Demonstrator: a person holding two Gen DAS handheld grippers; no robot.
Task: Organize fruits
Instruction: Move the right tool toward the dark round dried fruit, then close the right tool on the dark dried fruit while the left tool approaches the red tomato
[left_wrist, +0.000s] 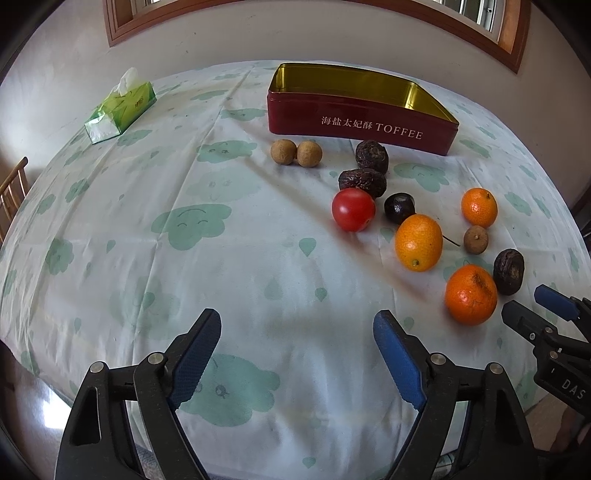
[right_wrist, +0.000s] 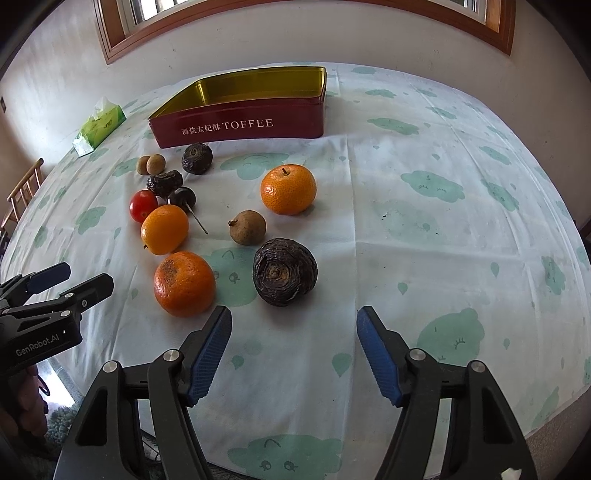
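Several fruits lie loose on the table in front of an empty red toffee tin (left_wrist: 362, 122) (right_wrist: 240, 125). Nearest are a mandarin (right_wrist: 184, 283) (left_wrist: 471, 294) and a dark wrinkled fruit (right_wrist: 284, 271) (left_wrist: 509, 271). Further back lie a second mandarin (right_wrist: 288, 189), a kumquat (right_wrist: 164, 229) (left_wrist: 418, 242), a red tomato (left_wrist: 353, 209) (right_wrist: 143, 205), brown longans (left_wrist: 296, 153) (right_wrist: 247, 227) and more dark fruits (left_wrist: 371, 156). My left gripper (left_wrist: 297, 332) (right_wrist: 79, 280) is open and empty, left of the fruits. My right gripper (right_wrist: 294, 326) (left_wrist: 535, 304) is open and empty, just short of the dark wrinkled fruit.
A green tissue box (left_wrist: 120, 109) (right_wrist: 99, 127) stands at the far left of the cloud-print tablecloth (left_wrist: 184, 221). A wooden chair (left_wrist: 13, 186) is beyond the left table edge. A wall with a wood-framed window is behind the table.
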